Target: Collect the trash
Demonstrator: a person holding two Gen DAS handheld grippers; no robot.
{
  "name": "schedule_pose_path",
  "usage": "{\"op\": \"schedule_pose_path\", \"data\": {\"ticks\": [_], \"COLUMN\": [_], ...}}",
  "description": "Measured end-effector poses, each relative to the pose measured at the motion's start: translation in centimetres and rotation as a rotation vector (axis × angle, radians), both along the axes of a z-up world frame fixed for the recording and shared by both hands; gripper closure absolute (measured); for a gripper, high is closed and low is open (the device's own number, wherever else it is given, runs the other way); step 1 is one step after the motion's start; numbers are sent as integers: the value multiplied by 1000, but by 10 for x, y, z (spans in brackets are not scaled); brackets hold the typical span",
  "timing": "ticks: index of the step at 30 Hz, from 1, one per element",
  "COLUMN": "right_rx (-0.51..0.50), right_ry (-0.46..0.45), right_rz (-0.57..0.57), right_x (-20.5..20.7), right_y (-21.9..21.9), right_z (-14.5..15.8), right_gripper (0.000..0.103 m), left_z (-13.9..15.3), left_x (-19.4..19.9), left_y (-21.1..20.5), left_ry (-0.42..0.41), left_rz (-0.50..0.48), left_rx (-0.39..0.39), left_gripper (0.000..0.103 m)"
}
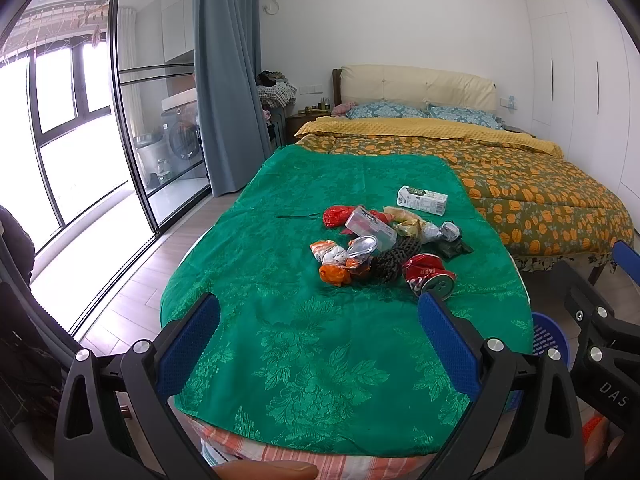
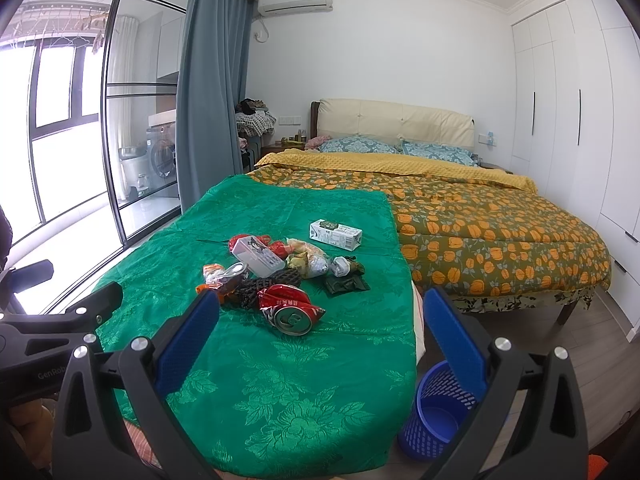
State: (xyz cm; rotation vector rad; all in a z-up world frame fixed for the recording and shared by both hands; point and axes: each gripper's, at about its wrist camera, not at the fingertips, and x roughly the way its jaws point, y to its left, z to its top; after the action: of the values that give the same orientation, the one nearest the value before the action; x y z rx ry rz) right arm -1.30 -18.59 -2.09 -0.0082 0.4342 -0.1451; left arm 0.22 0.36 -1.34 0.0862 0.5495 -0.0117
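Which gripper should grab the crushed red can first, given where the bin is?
Right, probably. The crushed red can lies near the middle of the right wrist view, between its open fingers. The blue bin stands on the floor on that side. The left gripper is open too, but the can sits off toward its right finger.

Bright daylight, window (image 1: 24,152) glare, fisheye-warped edges

Green cloth (image 2: 280,380) bare before trash pile (image 2: 280,276); blue basket (image 2: 436,420) unobstructed
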Motion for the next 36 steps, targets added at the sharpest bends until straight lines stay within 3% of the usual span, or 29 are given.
{"op": "schedule_pose_path", "data": {"ticks": [36], "right_rx": [3], "right_ry": [9], "right_rz": [0], "right_x": [2], "right_y": [-3], "right_z": [-4], "right_gripper": [5], "left_z": [-2], "left_x": [1], "left_y": [1], "left_ry": [9], "left_rz": [0], "left_rx": [5], "left_gripper": [5]}}
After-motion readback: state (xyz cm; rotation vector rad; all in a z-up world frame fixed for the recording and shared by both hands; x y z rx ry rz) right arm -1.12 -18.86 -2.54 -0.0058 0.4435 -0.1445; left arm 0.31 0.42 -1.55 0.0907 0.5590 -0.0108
